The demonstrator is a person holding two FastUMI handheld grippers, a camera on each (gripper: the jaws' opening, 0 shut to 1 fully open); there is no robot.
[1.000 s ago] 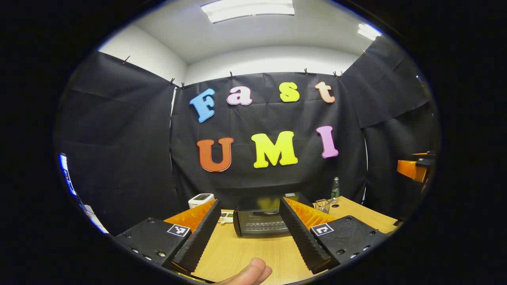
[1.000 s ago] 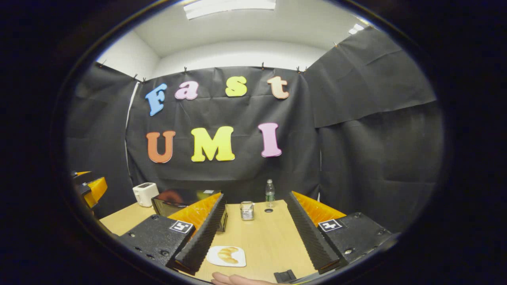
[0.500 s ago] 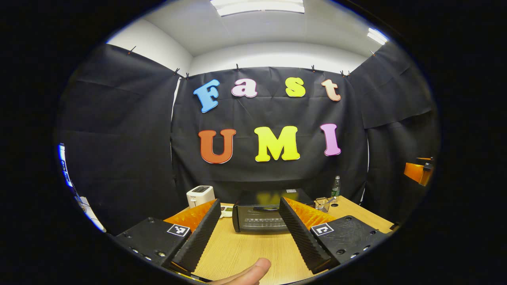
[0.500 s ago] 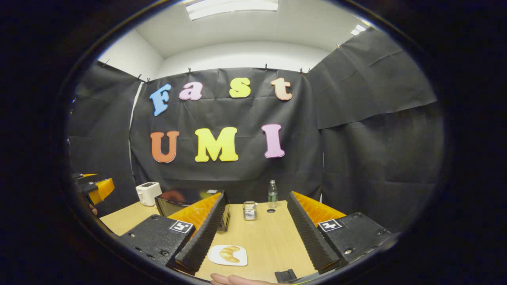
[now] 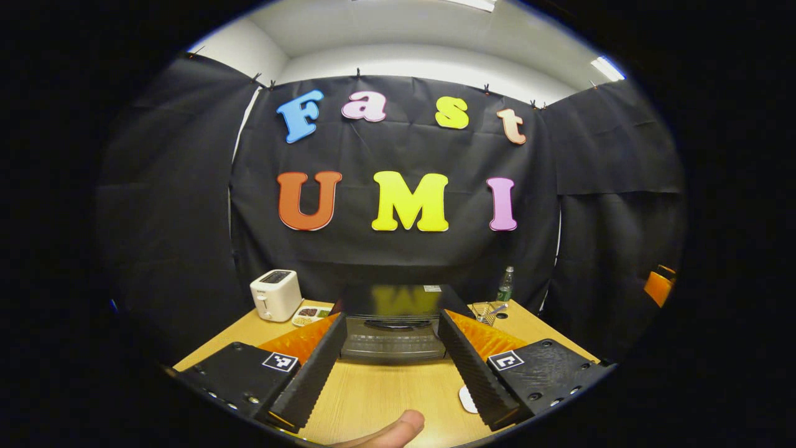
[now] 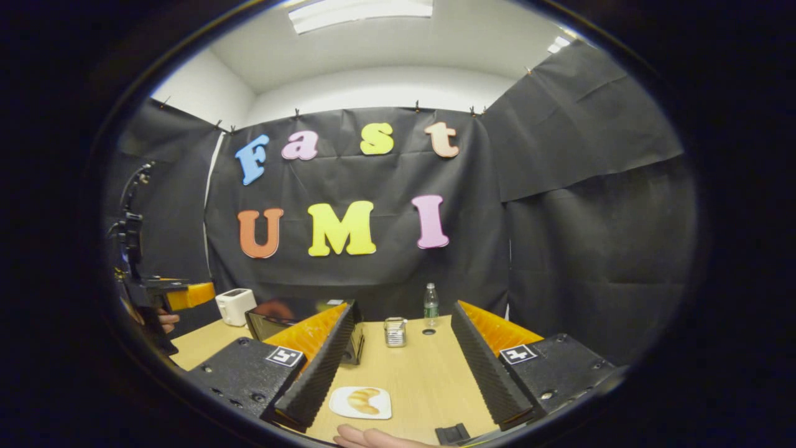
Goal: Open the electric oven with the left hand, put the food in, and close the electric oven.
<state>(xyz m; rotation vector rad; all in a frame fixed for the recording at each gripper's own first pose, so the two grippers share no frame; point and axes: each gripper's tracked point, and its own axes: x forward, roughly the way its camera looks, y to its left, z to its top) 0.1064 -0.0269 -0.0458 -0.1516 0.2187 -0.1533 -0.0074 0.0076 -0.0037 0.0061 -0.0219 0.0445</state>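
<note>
Two grippers are up, both spread wide with nothing held. Ahead of the left gripper (image 5: 392, 373) the oven (image 5: 394, 323) sits squarely between the fingers but well apart from them, toward the back of the table (image 5: 379, 398), its door shut. A handle (image 5: 398, 325) runs across the top of the door; that looks like the place to grip, since the door's front is likely glass, smooth and offering no purchase. The oven looks boxy and heavy enough to stay put under a pull, though a hard tug could slide it on the smooth wood. The right gripper (image 6: 401, 367) hovers over the table with the croissant (image 6: 361, 400) on its plate (image 6: 380, 409) near the left finger. The pastry is likely light, soft and flaky, so it wants a gentle pinch across its thick middle; taking the stiff plate by its rim may be safer. Near the oven stand a toaster (image 5: 275, 294), a bottle (image 5: 505, 285) and a wire basket (image 5: 484, 312)
</note>
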